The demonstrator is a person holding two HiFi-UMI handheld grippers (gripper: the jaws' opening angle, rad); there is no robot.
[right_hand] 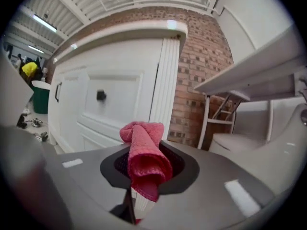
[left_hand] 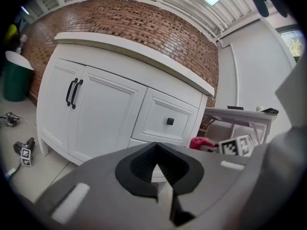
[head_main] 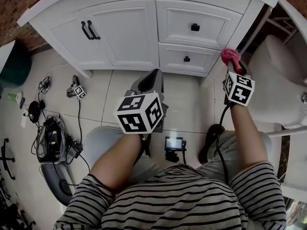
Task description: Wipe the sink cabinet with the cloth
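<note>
The white sink cabinet (head_main: pixel 129 32) stands ahead, with two doors on the left and two drawers with black knobs on the right. My right gripper (head_main: pixel 233 66) is shut on a bunched pink cloth (head_main: pixel 230 56), held just off the cabinet's right corner post (head_main: pixel 247 25). In the right gripper view the cloth (right_hand: pixel 144 159) sticks up from the jaws, the fluted corner post (right_hand: pixel 163 90) beyond it. My left gripper (head_main: pixel 149 80) hangs low before the drawers, its jaws shut with nothing between them (left_hand: pixel 156 169). The cloth (left_hand: pixel 204 143) also shows in the left gripper view.
A toilet (head_main: pixel 276 80) stands close on the right beside the cabinet. Cables, small devices and a marker tag (head_main: pixel 79 92) lie on the tiled floor at the left. A green bin (left_hand: pixel 17 83) sits left of the cabinet. Brick wall runs behind.
</note>
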